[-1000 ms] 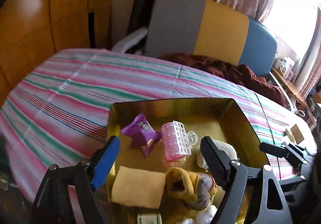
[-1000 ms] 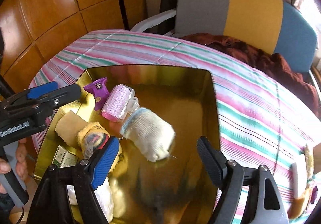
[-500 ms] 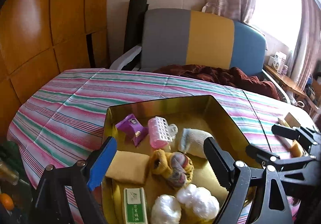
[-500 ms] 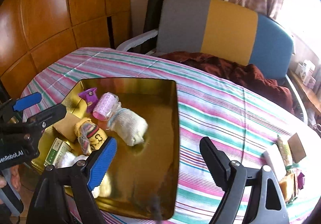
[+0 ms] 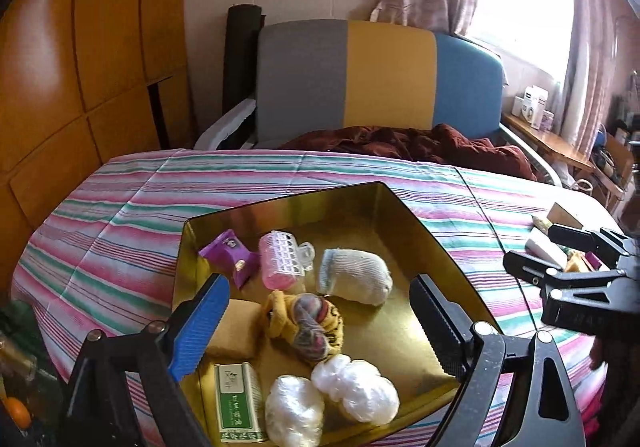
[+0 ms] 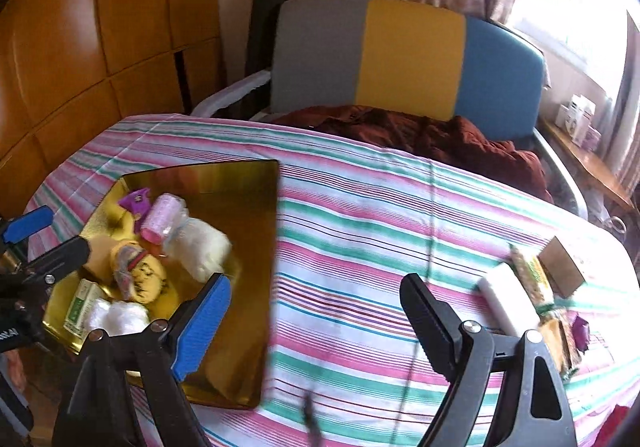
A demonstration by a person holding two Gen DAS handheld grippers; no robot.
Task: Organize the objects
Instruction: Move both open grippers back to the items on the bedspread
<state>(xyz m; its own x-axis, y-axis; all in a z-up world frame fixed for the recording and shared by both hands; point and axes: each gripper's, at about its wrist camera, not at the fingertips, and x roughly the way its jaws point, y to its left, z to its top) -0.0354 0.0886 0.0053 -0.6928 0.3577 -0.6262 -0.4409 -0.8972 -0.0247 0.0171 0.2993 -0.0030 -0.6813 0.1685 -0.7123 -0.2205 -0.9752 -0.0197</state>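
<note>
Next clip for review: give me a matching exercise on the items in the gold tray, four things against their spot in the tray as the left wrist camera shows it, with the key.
Things:
1. purple packet
2. green and white box
3. rolled white sock
4. yellow sock bundle

Places, in the left wrist view:
A. near edge of the gold tray, left of the two white plastic balls
B. far left corner, left of the pink hair roller
C. middle of the tray
D. right of the pink hair roller

Pairs: 1-B, 2-A, 3-D, 4-C
</note>
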